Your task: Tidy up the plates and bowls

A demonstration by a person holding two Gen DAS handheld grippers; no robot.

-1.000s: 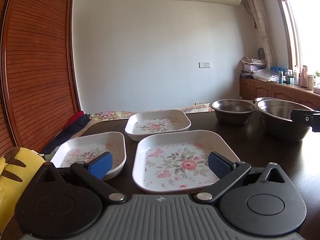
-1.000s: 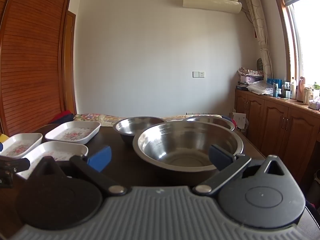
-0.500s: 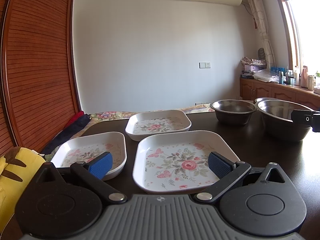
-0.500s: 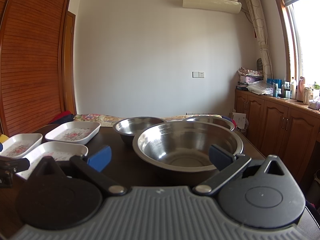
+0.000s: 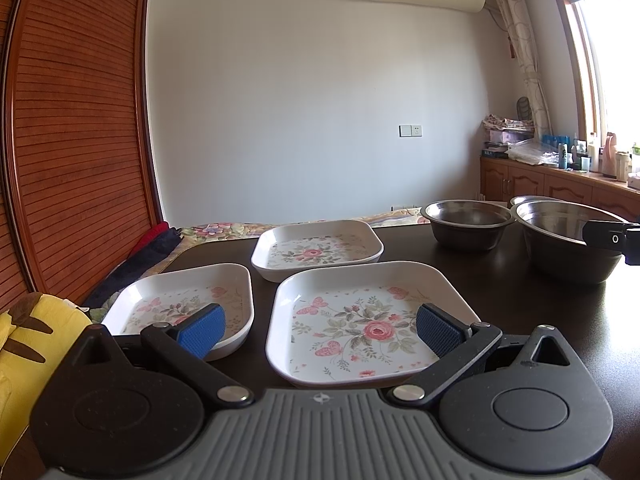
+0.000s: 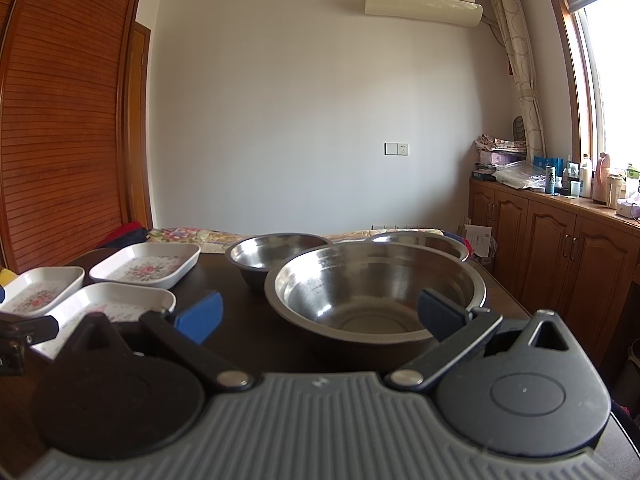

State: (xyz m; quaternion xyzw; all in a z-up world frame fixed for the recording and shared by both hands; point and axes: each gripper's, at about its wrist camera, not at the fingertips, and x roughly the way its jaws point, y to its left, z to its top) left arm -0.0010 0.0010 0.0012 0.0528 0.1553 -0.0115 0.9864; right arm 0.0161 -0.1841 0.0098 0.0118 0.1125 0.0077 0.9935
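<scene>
No movement; both claws [image 5: 320,330] [image 6: 320,318] wide, empty.

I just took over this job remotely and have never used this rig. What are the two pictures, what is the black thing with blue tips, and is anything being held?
Each picture comes from a camera on a hand-held claw, looking forward along its two blue-padded fingers. The left claw is open over the large white floral square plate; a smaller floral plate lies to its left and another floral plate behind it. The right claw is open in front of the large steel bowl, with a medium steel bowl and a third bowl's rim behind. Everything rests on the dark wooden table. Neither claw holds anything.
</scene>
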